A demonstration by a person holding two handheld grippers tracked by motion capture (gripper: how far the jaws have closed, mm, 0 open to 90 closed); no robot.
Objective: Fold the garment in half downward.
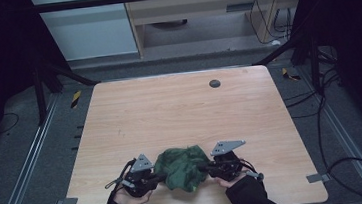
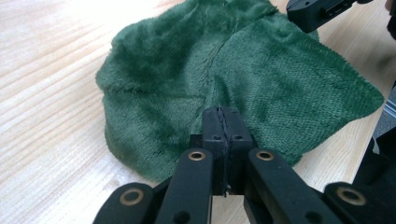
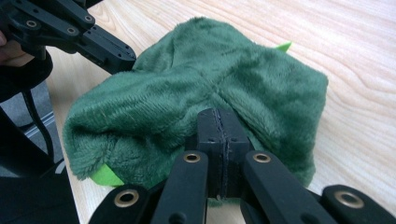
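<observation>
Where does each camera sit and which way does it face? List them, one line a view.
High view: above the person's side, looking down on the table; both hands, both tongs.
Left gripper view: on the left tongs, facing the green cloth.
Right gripper view: on the right tongs, facing it oppositely.
Shared: the cloth, pinched from both sides.

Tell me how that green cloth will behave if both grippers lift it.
The cloth lies bunched in soft folds, so it will probably sag and drape between the left gripper and right gripper. Its plush pile suggests decent grip, unlikely to slip. It looks light; nothing rigid shows.
</observation>
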